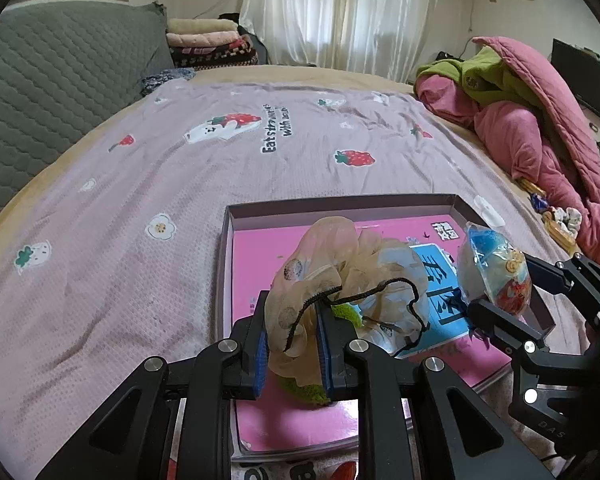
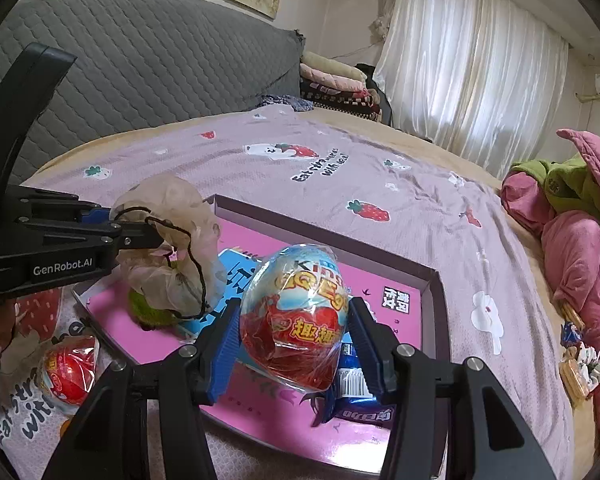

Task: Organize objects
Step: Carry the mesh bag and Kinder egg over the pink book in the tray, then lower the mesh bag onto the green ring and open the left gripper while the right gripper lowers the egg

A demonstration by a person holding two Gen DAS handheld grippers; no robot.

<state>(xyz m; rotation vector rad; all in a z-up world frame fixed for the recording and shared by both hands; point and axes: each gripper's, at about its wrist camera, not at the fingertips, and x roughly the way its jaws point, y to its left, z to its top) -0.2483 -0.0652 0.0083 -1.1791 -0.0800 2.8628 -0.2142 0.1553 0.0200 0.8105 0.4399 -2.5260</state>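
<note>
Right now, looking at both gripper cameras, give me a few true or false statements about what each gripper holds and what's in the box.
1. The left gripper is shut on a beige mesh pouch. True.
2. The right gripper holds a book. False: it grips a wrapped toy egg.
3. A pink book lies in the shallow box. True.
4. The box sits on a bare wooden floor. False: it rests on a strawberry-print bedspread.
5. A second toy egg lies outside the box. True.
</note>
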